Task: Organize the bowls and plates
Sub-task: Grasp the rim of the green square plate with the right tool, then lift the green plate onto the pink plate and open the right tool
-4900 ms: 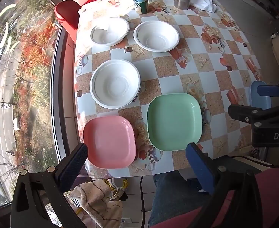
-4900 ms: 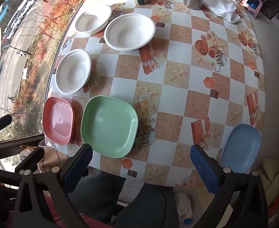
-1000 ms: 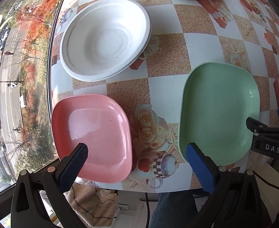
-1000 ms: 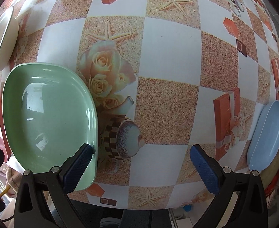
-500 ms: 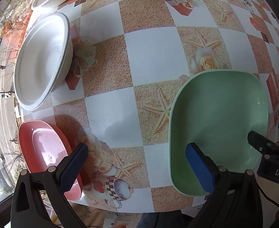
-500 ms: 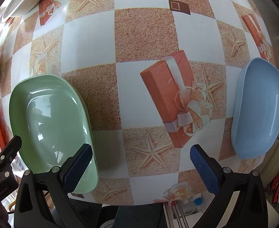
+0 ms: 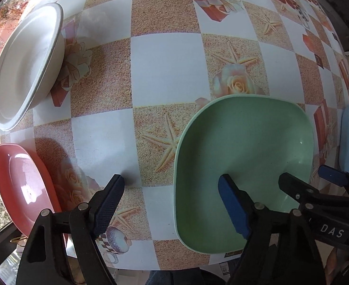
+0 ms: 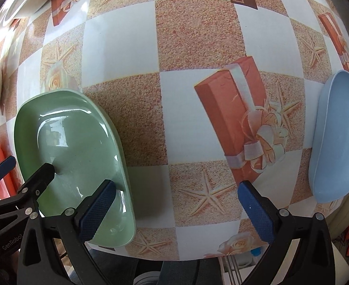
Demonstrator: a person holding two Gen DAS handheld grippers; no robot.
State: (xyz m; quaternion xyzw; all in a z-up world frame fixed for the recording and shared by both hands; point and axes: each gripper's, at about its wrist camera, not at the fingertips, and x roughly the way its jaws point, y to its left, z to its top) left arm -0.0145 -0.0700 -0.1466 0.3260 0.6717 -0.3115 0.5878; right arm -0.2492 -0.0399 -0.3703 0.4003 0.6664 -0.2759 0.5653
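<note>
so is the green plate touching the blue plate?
Apart. The right wrist view shows bare tablecloth between the green plate on the left and the blue plate at the right edge.

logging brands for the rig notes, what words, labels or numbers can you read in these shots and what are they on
"DAS": white letters on the black body of the right tongs, seen in the left wrist view; the word is cut off at the frame edge.
"GenRobot": pale lettering on the black body of the left tongs, seen in the right wrist view.
Nothing readable on the checked patterned tablecloth or the green square plastic plate.
</note>
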